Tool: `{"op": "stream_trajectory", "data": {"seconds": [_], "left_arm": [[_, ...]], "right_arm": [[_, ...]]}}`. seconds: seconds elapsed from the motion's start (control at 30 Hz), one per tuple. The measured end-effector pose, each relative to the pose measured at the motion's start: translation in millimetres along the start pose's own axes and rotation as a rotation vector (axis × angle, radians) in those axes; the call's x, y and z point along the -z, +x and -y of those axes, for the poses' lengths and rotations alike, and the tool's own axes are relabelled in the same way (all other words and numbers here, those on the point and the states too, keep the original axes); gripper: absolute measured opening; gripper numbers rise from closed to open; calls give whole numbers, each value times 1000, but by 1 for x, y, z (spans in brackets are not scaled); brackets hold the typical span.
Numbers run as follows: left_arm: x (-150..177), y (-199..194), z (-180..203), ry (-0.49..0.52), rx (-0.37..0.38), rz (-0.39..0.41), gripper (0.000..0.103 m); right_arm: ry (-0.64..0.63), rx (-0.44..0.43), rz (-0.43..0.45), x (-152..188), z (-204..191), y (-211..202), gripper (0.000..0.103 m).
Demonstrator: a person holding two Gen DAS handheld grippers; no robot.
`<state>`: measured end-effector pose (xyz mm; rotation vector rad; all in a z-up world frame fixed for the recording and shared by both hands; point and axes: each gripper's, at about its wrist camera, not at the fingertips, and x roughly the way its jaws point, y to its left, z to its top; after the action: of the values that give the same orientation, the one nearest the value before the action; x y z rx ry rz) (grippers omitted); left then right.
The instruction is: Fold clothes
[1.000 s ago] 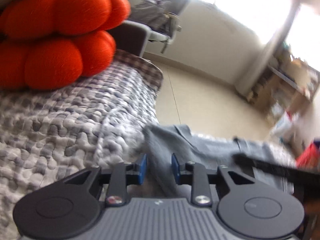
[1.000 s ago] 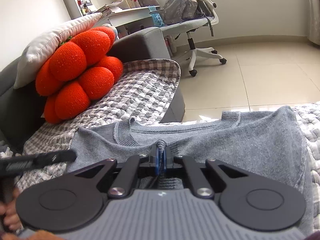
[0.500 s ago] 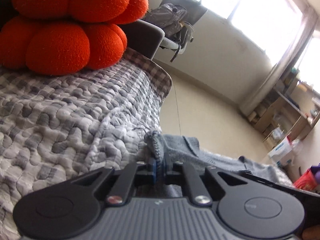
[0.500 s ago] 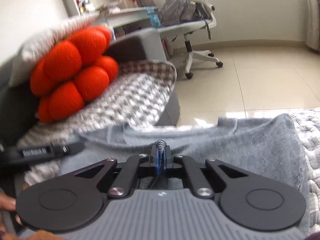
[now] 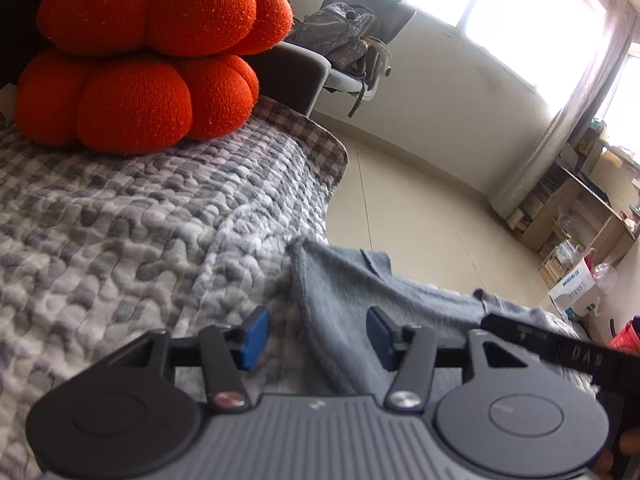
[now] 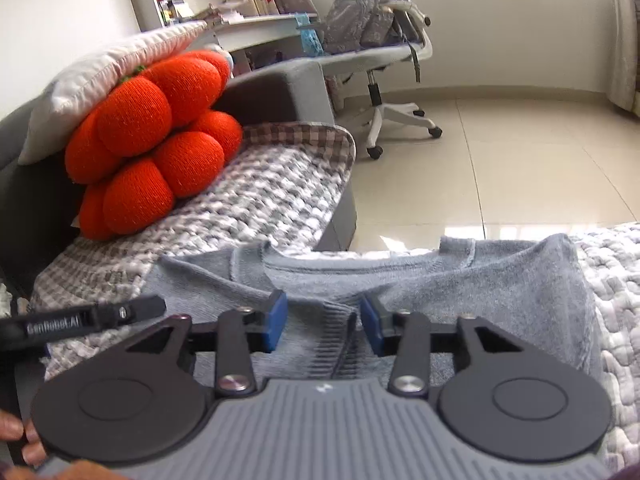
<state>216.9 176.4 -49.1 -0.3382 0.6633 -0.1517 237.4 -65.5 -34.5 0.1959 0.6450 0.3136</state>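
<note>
A sofa covered by a grey-and-white quilted blanket (image 6: 280, 188) carries everything. A grey sweater (image 6: 480, 280) lies spread flat on the blanket near its front edge. Well apart, an orange knitted cushion (image 6: 156, 148) rests on it against the sofa's back.

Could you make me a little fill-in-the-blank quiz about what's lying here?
1. The sweater spread on the quilt is ____ in colour.
2. The round knitted cushion is ____.
3. A bag sits on the office ____.
4. The pads of each tool are coloured ____.

Missing words: grey; orange; chair; blue
</note>
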Motion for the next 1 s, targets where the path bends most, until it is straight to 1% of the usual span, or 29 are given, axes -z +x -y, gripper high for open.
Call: {"op": "stream_trajectory", "data": {"seconds": [0.13, 0.27, 0.43, 0.57, 0.87, 1.0], "left_arm": [[8, -16, 2, 4, 1, -24, 57], [15, -32, 8, 9, 10, -45, 57], [24, -56, 22, 44, 23, -76, 57], [31, -77, 35, 69, 35, -108, 57], [52, -123, 59, 110, 46, -130, 58], [62, -137, 66, 103, 61, -141, 58]], "right_arm": [[29, 31, 5, -4, -4, -12, 45], [53, 23, -12, -5, -7, -28, 45], [27, 39, -26, -1, -19, -50, 46], [42, 35, -47, 2, -26, -67, 46], [57, 20, -49, 15, -41, -114, 48], [60, 21, -49, 20, -44, -132, 48]]}}
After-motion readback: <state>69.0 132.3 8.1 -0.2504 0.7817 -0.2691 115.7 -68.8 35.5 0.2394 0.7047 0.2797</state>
